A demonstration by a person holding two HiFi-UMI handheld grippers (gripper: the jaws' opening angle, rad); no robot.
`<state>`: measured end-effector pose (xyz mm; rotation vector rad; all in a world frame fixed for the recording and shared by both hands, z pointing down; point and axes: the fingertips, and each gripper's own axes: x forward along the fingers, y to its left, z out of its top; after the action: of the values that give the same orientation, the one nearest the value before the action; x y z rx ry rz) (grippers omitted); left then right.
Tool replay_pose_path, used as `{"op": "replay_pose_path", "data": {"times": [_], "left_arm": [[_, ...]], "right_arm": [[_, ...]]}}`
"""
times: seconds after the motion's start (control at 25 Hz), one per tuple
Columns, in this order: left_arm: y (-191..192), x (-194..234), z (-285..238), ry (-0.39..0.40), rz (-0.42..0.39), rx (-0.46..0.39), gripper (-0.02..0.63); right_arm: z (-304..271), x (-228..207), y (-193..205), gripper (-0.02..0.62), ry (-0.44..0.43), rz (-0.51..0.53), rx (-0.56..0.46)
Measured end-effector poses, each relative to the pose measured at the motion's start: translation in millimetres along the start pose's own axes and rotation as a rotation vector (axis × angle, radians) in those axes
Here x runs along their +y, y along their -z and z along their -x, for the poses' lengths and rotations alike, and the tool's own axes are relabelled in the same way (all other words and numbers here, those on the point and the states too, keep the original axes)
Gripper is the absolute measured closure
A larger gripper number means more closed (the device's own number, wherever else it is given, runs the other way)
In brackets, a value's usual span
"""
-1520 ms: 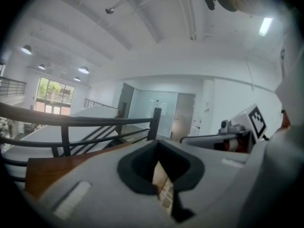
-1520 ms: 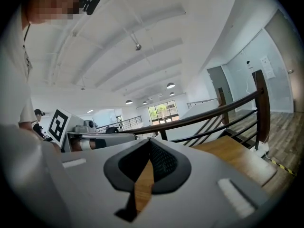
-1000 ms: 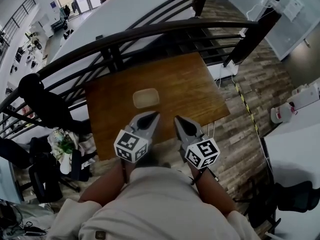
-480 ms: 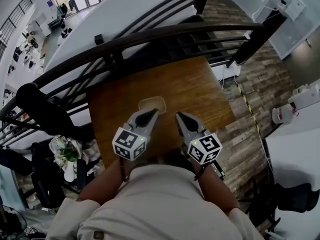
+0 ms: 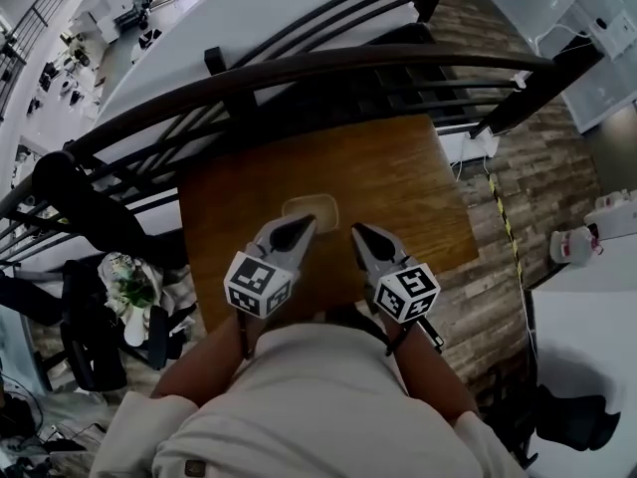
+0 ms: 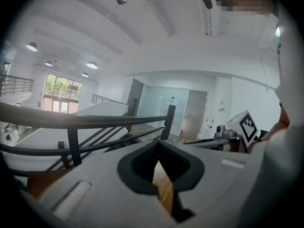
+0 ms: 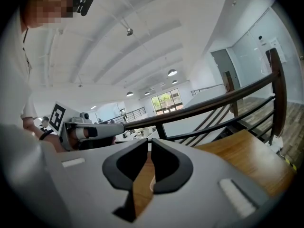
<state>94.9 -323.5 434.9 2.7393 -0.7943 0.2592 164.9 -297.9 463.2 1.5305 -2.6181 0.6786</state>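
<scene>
In the head view a brown wooden table (image 5: pixel 378 182) stands against a dark railing, and a shallow tan tray (image 5: pixel 311 208) lies near its middle. My left gripper (image 5: pixel 299 225) is over the table with its tip just short of the tray's near edge. My right gripper (image 5: pixel 358 231) hovers beside it, to the right of the tray. In the left gripper view the left gripper (image 6: pixel 159 144) has its jaw tips touching and holds nothing. In the right gripper view the right gripper (image 7: pixel 148 144) shows a narrow gap between its jaws, with nothing in it.
A dark handrail (image 5: pixel 299 68) with bars runs along the table's far side, with stairs beyond. Plank flooring (image 5: pixel 528 167) lies to the right, next to a white desk (image 5: pixel 587 307). A dark chair and a small plant (image 5: pixel 124 287) stand at the left.
Both grippers have moved slightly forward over the table, so the tray now lies just beyond the left tip. The right jaws, touching before, have parted by a crack.
</scene>
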Motion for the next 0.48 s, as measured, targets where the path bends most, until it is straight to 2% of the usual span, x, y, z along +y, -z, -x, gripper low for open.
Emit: {"op": "replay_pose_path", "data": {"times": [0.24, 0.48], "left_arm": [[22.0, 16.3, -32.4, -0.024, 0.041, 0.044, 0.603], [44.8, 31.3, -54.7, -0.055, 0.079, 0.081, 0.603]], "right_arm": [[-22.0, -33.3, 21.6, 0.537, -0.044, -0.065, 0.055], [-42.8, -64.5, 66.0, 0.506, -0.082, -0.107, 0.165]]}}
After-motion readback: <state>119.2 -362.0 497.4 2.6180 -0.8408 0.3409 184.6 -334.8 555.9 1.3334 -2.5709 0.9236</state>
